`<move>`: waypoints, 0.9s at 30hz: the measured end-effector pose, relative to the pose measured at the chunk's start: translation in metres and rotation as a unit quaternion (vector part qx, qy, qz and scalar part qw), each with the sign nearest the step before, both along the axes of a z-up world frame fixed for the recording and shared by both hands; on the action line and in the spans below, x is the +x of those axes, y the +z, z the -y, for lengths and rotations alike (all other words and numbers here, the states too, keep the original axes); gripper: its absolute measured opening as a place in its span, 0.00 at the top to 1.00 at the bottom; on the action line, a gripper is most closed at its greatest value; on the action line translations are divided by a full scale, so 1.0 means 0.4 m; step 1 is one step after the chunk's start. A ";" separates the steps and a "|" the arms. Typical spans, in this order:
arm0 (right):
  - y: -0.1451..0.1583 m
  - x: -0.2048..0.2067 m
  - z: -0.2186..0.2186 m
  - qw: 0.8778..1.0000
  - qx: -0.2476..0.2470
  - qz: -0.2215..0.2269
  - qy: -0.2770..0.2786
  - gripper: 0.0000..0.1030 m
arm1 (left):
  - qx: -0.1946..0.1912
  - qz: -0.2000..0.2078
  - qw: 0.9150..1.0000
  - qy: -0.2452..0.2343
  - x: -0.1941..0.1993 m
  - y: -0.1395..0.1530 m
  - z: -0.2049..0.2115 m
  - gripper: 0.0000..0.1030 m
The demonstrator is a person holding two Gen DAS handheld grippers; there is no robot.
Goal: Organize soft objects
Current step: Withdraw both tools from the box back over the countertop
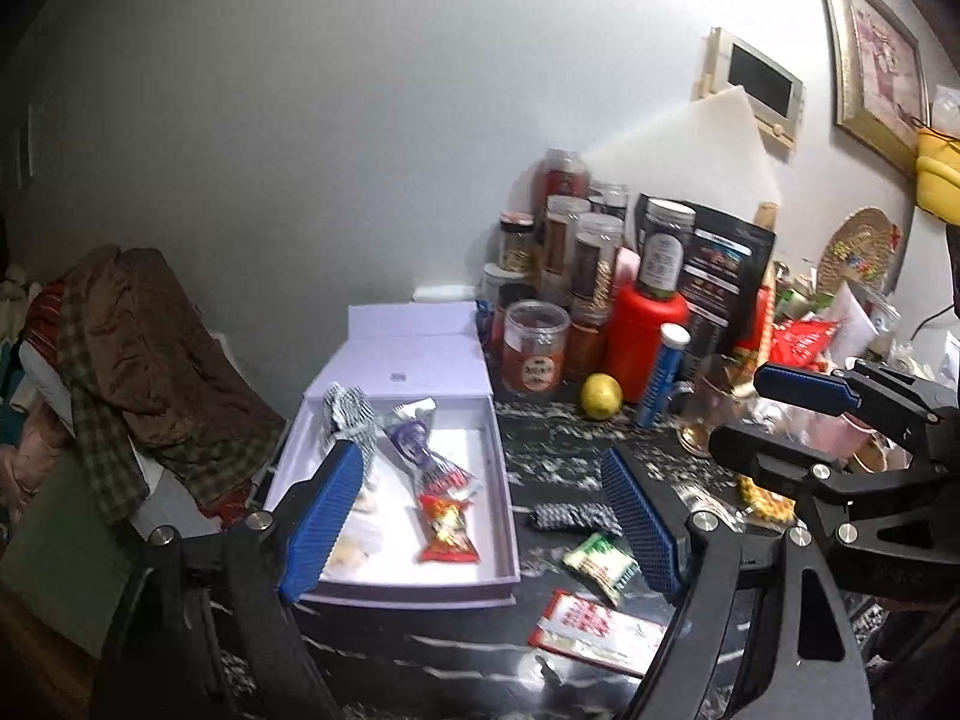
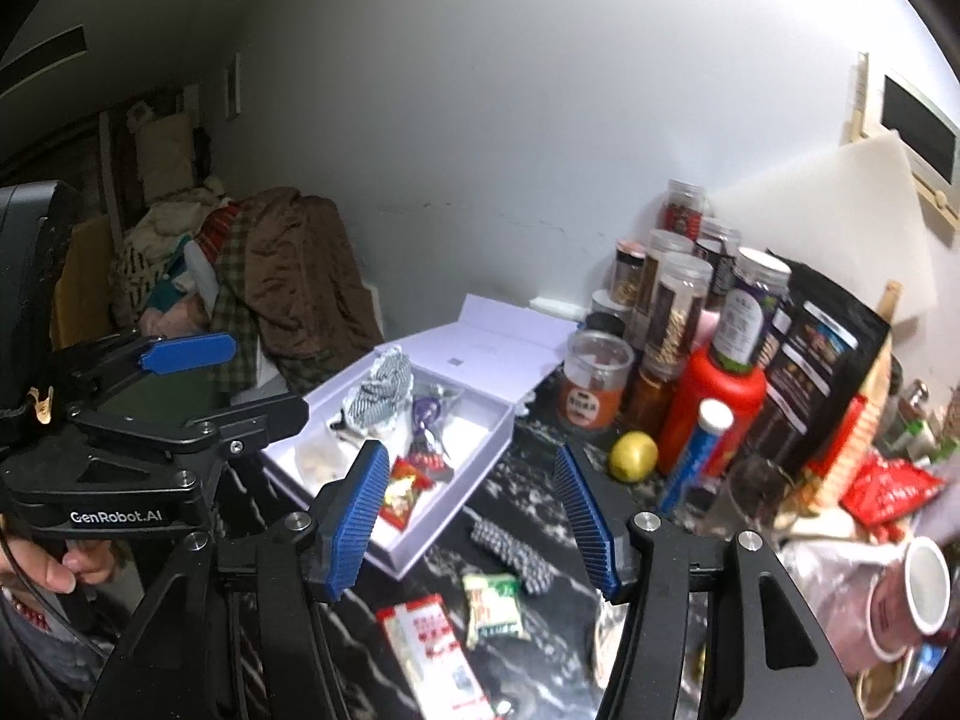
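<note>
- The left hand-held gripper [image 1: 486, 516] hangs above the near edge of the box [image 1: 510, 516], jaws wide apart with nothing between the pads.
- The right hand-held gripper [image 2: 474, 522] hovers just right of the box, jaws partly open and empty.
- Inside the box lie a checked cloth [image 1: 348, 414] at the far end, a purple packet [image 1: 414, 441] beside it, a red packet [image 1: 447, 525] nearer, and pale pieces [image 1: 354, 546] along the left wall.
- On the dark surface [image 1: 540, 462] right of the box: a grey patterned roll [image 1: 576, 519], a green packet [image 1: 600, 561] nearer, and a red-and-white packet [image 1: 594, 630] nearest.
- A lemon [image 1: 601, 396] and jars [image 1: 534, 348] stand beyond the box's far right corner.
- A heap of clothes [image 1: 138, 348] sits left of the box.
</note>
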State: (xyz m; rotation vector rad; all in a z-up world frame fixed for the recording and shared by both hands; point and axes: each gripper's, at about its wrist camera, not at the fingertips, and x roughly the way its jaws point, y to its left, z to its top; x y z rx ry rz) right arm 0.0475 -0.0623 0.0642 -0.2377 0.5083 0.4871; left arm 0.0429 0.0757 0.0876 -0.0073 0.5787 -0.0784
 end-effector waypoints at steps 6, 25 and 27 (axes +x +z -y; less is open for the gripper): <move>-0.043 -0.063 0.026 1.000 -0.001 -0.011 -0.004 0.39 | -0.002 -0.015 1.000 -0.013 -0.049 -0.036 0.038 0.20; -0.262 -0.136 0.058 0.995 -0.005 -0.099 -0.008 0.34 | -0.023 -0.100 0.995 -0.005 -0.146 -0.229 0.058 0.20; -0.290 -0.126 0.059 0.994 -0.005 -0.113 -0.011 0.34 | -0.024 -0.107 0.994 -0.002 -0.150 -0.250 0.054 0.20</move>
